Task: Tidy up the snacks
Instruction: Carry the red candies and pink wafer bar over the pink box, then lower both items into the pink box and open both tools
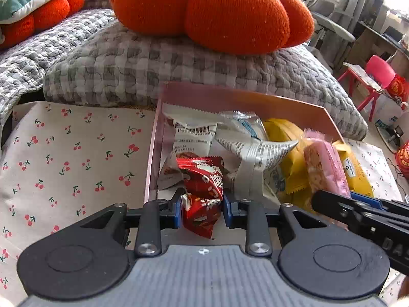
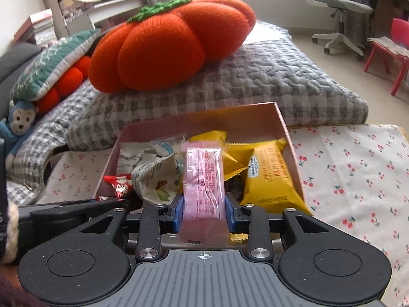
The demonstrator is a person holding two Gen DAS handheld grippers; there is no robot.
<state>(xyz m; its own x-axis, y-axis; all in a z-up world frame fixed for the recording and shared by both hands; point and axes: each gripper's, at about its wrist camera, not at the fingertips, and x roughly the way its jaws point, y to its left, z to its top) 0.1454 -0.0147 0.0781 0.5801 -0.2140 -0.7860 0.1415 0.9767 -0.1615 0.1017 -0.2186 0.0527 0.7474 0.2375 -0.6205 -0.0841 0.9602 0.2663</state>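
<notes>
Both packets at the pink box (image 2: pixel 281 122): left gripper (image 1: pixel 202 211) clamps red snack (image 1: pixel 202 192), right gripper (image 2: pixel 203 213) clamps pink wafer pack (image 2: pixel 203 179); next, likely lower and release inside.

- red snack packet (image 1: pixel 202 194): lower end tucked behind the left gripper (image 1: pixel 202 211) body
- pink snack bar (image 2: pixel 203 192): bottom hidden under the right gripper (image 2: pixel 203 213); print too small to read
- pink box (image 2: pixel 286 138): floor buried under wrappers, near wall blocked by both grippers
- white wrappers (image 1: pixel 194 133): overlapped, count unclear
- orange pumpkin cushion (image 1: pixel 217 10): top cropped in left view
- sleeve cuff (image 2: pixel 11 232): cut by the left edge
</notes>
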